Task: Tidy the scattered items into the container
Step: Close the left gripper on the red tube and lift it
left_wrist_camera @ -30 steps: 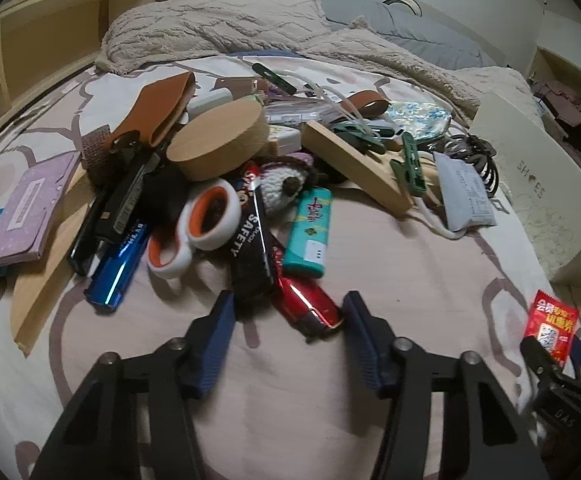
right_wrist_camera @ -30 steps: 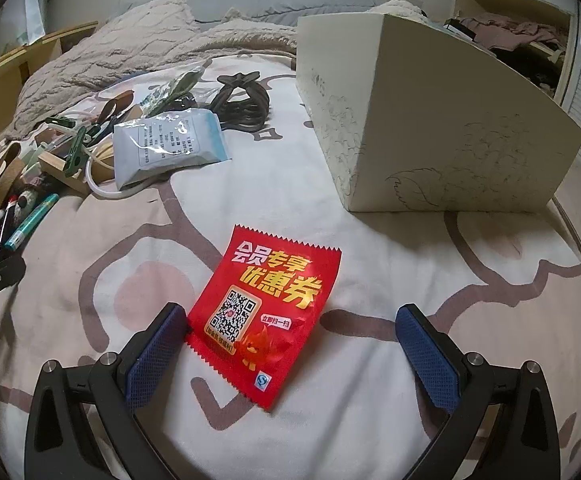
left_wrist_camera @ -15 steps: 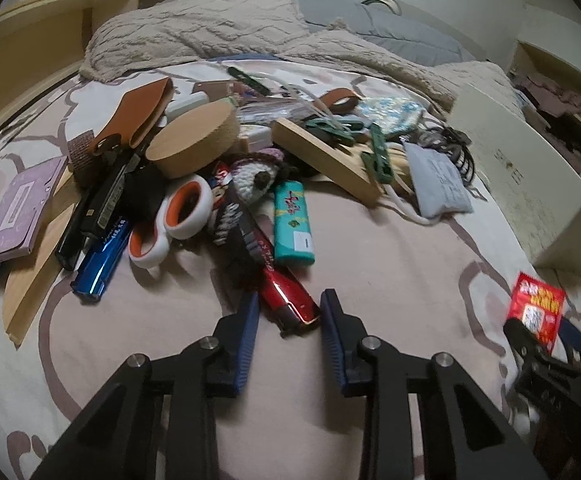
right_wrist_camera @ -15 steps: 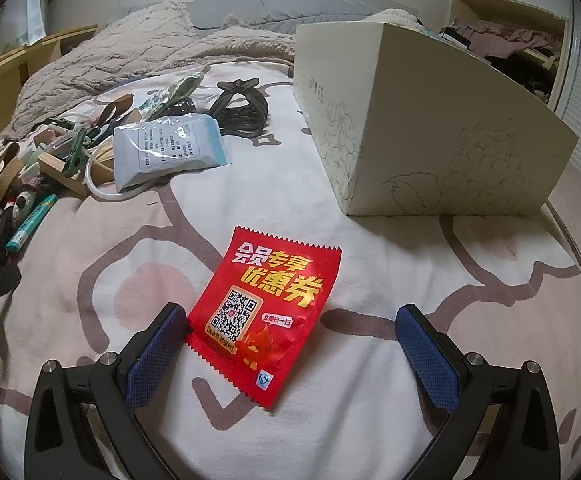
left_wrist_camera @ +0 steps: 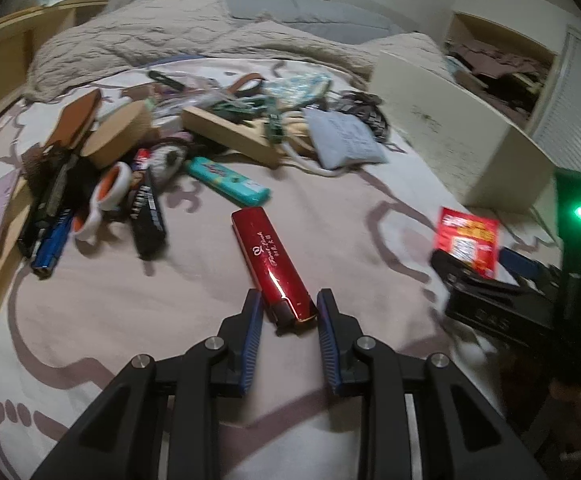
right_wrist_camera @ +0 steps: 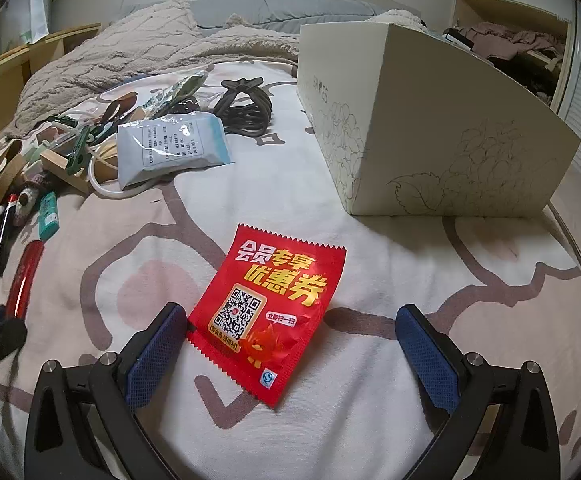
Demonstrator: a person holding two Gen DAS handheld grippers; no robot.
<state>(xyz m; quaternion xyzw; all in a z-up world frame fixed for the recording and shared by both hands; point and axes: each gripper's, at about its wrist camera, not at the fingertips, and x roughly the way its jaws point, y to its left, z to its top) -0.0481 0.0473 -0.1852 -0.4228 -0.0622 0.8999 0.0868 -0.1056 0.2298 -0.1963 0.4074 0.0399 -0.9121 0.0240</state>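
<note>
My left gripper [left_wrist_camera: 286, 320] is shut on the near end of a glossy red lighter [left_wrist_camera: 272, 262] and holds it above the bedsheet, clear of the pile. The lighter also shows in the right wrist view [right_wrist_camera: 24, 276]. My right gripper [right_wrist_camera: 290, 344] is wide open, low over the sheet, with a red coupon sachet [right_wrist_camera: 270, 308] lying flat between its fingers. The sachet also shows in the left wrist view [left_wrist_camera: 466, 240]. The cream shoe box [right_wrist_camera: 430, 132] stands just beyond the sachet, to the right; it appears in the left wrist view [left_wrist_camera: 450, 136] too.
A pile of items lies at the left: a teal lighter [left_wrist_camera: 228, 180], tape rolls [left_wrist_camera: 110, 192], a black pen [left_wrist_camera: 146, 216], a blue pen [left_wrist_camera: 52, 242], a wooden block [left_wrist_camera: 230, 136], a tissue pack [right_wrist_camera: 170, 150], a black hair claw [right_wrist_camera: 246, 108]. A beige blanket [left_wrist_camera: 150, 48] is behind.
My left gripper closed on the red lighter and pulled it back out of the pile, swinging right. The right gripper stayed open over the sachet.
</note>
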